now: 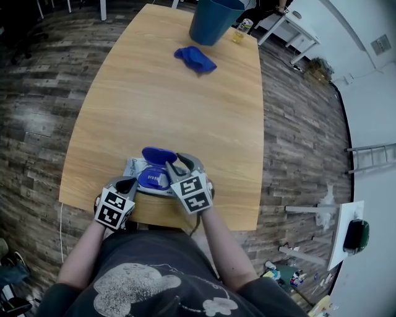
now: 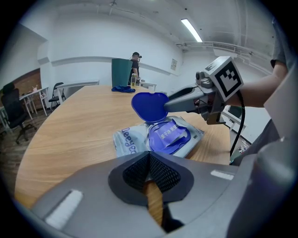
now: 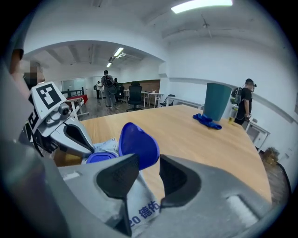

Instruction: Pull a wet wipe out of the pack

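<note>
The wet wipe pack (image 1: 141, 175) lies flat by the table's near edge, grey-white with a blue oval opening (image 2: 168, 137). Its blue lid (image 1: 158, 154) stands flipped up. No wipe shows outside the pack. My left gripper (image 1: 128, 184) is shut, its tips (image 2: 150, 163) at the pack's near edge; whether they pinch the film I cannot tell. My right gripper (image 1: 177, 166) hovers over the pack's right side beside the lid. Its jaws stand partly apart (image 3: 149, 171), with the lid (image 3: 138, 145) seen through the gap and the pack's printed film (image 3: 139, 211) below them. The pads press on nothing.
A teal bin (image 1: 213, 18), a crumpled blue cloth (image 1: 195, 59) and a small bottle (image 1: 242, 30) stand at the wooden table's (image 1: 185, 105) far end. A person (image 3: 245, 100) stands beyond that end. White desks (image 1: 291, 28) and office chairs (image 2: 11, 111) surround the table.
</note>
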{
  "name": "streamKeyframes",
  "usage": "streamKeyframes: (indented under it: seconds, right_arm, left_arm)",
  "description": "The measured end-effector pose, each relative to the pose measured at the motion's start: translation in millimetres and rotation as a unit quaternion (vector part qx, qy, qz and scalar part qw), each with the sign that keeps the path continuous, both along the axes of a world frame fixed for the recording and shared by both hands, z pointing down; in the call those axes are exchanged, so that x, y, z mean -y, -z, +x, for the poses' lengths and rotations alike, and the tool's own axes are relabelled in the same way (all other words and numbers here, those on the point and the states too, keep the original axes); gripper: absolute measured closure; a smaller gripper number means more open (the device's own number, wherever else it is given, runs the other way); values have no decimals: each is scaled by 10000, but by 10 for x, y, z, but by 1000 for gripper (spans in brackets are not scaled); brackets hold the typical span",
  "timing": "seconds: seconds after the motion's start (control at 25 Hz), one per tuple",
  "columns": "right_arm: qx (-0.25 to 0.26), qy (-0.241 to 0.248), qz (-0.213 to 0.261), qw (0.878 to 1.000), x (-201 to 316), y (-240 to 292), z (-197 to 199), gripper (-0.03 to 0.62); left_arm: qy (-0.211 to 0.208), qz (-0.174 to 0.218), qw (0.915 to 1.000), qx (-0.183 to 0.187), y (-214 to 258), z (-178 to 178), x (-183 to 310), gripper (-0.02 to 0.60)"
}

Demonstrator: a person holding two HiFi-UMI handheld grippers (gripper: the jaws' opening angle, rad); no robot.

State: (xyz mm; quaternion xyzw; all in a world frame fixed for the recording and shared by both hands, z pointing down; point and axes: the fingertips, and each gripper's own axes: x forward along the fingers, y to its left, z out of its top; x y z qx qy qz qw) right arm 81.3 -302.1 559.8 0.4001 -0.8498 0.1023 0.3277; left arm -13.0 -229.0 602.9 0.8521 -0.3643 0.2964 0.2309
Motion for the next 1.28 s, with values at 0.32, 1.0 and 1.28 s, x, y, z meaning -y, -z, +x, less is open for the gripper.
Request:
streamKeyframes:
  seconds: [0.32,1.0,1.28]
  right_arm:
    - [116,-150,-335,9993,46,-195,30,453]
    - [528,-821,123,9951,-162,152,297,447]
    - [545,-1038,151,9930,-405,174,410,447]
  left_arm:
    - [34,-99,9999,8,-32,-12,-36,563]
    - [-584,921,9934,-360,418,358,-77,371]
    - [-690,1316,9870,606,207,679,-10,297]
